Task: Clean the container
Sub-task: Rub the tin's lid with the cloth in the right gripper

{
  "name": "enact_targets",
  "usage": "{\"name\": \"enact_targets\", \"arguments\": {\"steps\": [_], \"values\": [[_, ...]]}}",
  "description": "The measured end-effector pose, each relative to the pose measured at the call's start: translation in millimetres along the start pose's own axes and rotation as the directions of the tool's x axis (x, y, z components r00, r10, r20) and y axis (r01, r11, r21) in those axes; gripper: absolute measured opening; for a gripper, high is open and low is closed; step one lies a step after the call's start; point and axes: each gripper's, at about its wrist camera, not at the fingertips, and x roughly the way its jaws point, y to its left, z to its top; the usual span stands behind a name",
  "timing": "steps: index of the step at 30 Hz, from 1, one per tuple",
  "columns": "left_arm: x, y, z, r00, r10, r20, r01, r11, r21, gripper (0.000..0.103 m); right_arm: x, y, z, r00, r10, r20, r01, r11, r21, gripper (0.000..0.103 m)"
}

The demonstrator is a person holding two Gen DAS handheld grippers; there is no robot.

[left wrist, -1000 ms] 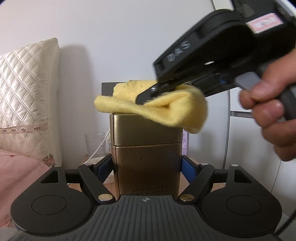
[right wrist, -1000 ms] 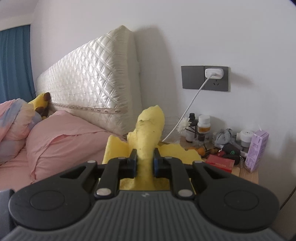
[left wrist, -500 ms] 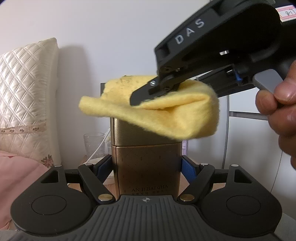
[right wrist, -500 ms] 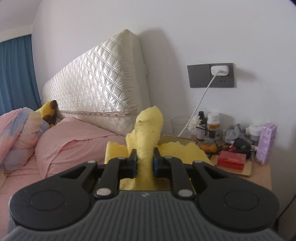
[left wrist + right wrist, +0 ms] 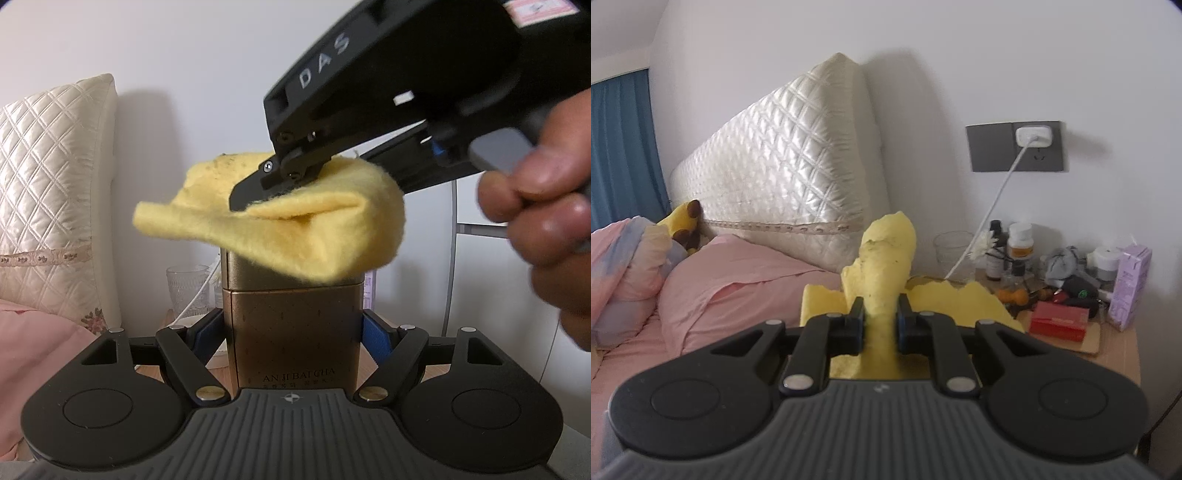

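Cloth hides most of what I am working on: the folded yellow felt cloth (image 5: 280, 229) covers the top of the upright bronze metal tea tin (image 5: 293, 332), so in my left wrist view I cannot see the lid's upper face or tell for sure whether cloth and lid touch. My left gripper (image 5: 293, 334) is clenched on the tin's lower body, blue pads against both sides. My right gripper (image 5: 881, 323) is clamped on the cloth, a bunched ridge of it standing up between the fingers; from the right wrist view the tin is almost wholly hidden beneath the cloth. My right hand (image 5: 546, 229) is cut off at the frame's edge.

Behind lies a light wooden bedside table (image 5: 1119, 354) crowded toward its back edge with a clear drinking glass (image 5: 951, 247), small bottles, a red box (image 5: 1060, 319) and a lilac carton (image 5: 1128, 286). A quilted cream headboard (image 5: 790, 166) and pink bedding (image 5: 738, 291) sit to the left, a grey wall socket (image 5: 1015, 146) above.

Compared with half a second ago, the cloth has shifted slightly rightward over the tin.
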Motion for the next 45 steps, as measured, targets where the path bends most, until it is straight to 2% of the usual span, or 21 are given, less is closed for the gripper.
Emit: {"name": "enact_targets", "arguments": {"steps": [4,12,19,26,31,38,45], "values": [[0,-2,0,1.0,-0.001,0.0,0.001,1.0,0.002,0.081,-11,1,-3,1.0,0.012,-0.005,-0.012,1.0,-0.001,0.017],[-2,-4,-3,1.0,0.001,0.001,-0.001,1.0,0.007,0.08,-13,-14,-1,0.999,-0.051,0.011,0.051,0.999,-0.008,0.017],[-4,-2,-4,1.0,0.002,0.007,-0.002,1.0,0.0,0.08,5,-9,-1,0.999,-0.03,0.036,0.029,0.999,0.02,0.017],[-7,-3,-5,1.0,0.003,0.011,-0.003,1.0,0.002,0.081,-10,0,-8,0.999,0.021,0.037,-0.023,0.999,0.037,0.017],[-9,-5,-5,1.0,0.004,0.009,-0.004,1.0,0.007,0.08,-20,-2,-10,0.999,0.008,0.039,-0.008,1.0,0.008,0.015],[-15,-7,-9,1.0,0.002,0.014,-0.002,1.0,0.006,0.08,-4,-8,-7,0.997,-0.048,0.065,0.052,0.997,-0.05,0.015],[-11,-2,-7,1.0,0.012,0.016,-0.012,1.0,-0.007,0.081,15,-2,0,0.998,-0.02,0.053,0.022,0.999,-0.042,0.018]]}}
